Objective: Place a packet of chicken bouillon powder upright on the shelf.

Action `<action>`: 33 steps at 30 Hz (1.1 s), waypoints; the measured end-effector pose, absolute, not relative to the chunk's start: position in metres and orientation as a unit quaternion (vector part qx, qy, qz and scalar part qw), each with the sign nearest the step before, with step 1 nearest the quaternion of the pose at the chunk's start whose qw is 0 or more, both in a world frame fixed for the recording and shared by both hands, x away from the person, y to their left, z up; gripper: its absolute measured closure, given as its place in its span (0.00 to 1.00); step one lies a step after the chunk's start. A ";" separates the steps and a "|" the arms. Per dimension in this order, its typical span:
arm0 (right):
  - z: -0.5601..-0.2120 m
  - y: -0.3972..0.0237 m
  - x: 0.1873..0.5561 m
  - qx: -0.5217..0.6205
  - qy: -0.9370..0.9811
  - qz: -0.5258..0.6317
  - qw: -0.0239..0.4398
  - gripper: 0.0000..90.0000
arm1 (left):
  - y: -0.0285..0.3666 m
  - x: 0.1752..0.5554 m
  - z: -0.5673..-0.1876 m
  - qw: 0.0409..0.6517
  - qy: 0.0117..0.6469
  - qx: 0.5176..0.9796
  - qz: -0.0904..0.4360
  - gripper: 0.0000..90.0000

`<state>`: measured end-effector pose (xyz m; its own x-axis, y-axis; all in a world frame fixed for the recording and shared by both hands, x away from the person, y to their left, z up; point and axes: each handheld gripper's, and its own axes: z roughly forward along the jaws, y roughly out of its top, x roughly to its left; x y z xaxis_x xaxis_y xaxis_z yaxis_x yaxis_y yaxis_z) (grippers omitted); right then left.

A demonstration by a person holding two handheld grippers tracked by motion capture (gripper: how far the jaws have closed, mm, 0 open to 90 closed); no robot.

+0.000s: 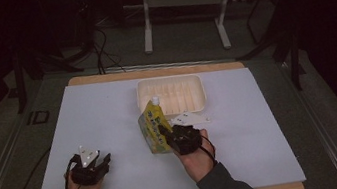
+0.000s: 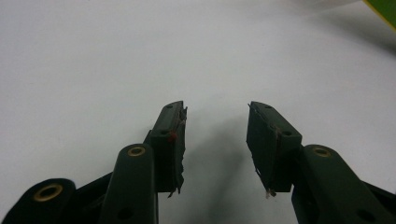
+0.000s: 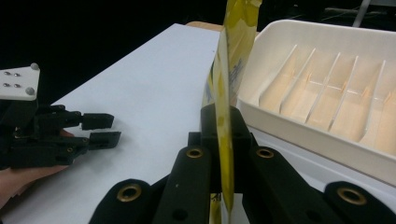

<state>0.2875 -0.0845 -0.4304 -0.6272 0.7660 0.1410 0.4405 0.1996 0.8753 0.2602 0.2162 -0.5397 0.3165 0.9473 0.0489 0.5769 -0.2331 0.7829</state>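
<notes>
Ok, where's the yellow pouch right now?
In the high view, the yellow pouch is near the table's middle, clamped in the right gripper, just in front of the white tray.

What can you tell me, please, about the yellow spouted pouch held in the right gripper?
The yellow, flat, flexible-looking pouch with green print and a white cap stands upright, cap uppermost, pinched by its thin edge in the shut right gripper. It sits on or just above the white table sheet, in front of the white ribbed plastic tray; whether it touches the tray is unclear.
</notes>
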 end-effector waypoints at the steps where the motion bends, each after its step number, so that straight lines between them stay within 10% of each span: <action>1: -0.430 -0.085 0.287 0.399 0.755 0.493 0.165 1.00 | 0.216 0.260 -0.540 0.340 0.517 0.737 0.272 0.63; 33: -0.423 -0.088 0.293 0.416 0.728 0.512 0.185 1.00 | 0.217 0.260 -0.539 0.344 0.518 0.735 0.271 0.63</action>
